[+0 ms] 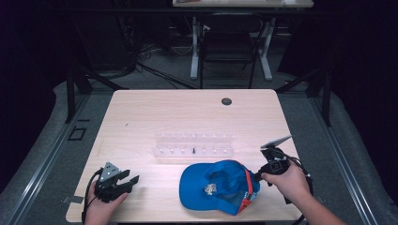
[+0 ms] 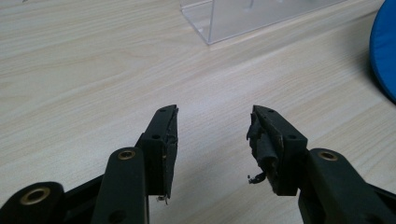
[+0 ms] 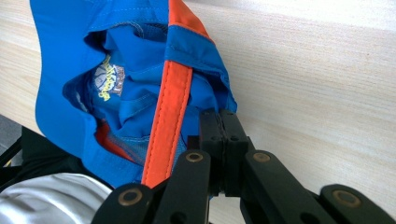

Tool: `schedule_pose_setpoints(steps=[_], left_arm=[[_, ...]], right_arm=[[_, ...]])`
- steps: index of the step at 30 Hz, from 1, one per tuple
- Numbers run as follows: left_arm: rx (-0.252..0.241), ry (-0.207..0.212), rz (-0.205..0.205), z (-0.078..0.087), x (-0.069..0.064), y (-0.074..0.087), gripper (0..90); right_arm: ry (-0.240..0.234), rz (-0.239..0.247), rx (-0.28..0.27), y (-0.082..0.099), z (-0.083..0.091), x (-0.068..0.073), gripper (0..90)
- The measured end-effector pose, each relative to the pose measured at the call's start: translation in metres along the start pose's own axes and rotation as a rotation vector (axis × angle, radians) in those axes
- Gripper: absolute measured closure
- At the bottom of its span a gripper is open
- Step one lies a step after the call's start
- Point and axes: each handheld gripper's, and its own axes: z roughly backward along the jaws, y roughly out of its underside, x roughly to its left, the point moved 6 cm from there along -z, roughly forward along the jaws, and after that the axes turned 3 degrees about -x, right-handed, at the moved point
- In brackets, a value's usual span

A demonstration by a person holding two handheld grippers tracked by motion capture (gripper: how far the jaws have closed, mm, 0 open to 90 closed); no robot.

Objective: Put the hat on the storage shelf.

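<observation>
A blue cap (image 1: 216, 185) with an orange strip lies crown-down near the table's front edge, its inside facing up. My right gripper (image 1: 257, 177) is at the cap's right rim, shut on the blue fabric. In the right gripper view the jaws (image 3: 224, 116) are pressed together on the cap (image 3: 65, 56) just beside the orange strip (image 3: 170, 102). My left gripper (image 1: 130, 181) rests at the front left of the table, open, apart from the cap. Its jaws (image 2: 212, 128) hold nothing over bare wood, and the cap's edge (image 2: 385, 46) is far to the right.
A clear acrylic rack (image 1: 192, 145) stands across the middle of the wooden table (image 1: 187, 112), just behind the cap, and it also appears ahead of the left gripper (image 2: 252, 18). A cable hole (image 1: 226, 101) sits near the far edge. A chair (image 1: 228, 47) stands beyond the table.
</observation>
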Motion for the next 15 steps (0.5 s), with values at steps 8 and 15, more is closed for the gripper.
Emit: schedule_pose_setpoints(steps=[8, 15], left_arm=[[0.003, 0.001, 0.0, 0.0, 0.0, 0.0, 51.9], [-0.002, 0.001, 0.006, 0.0, 0.0, 0.0, 51.9]], right_arm=[[0.007, -0.006, 0.016, -0.005, 0.01, 0.008, 90.0], [0.007, -0.001, 0.037, -0.009, 0.018, 0.012, 90.0]])
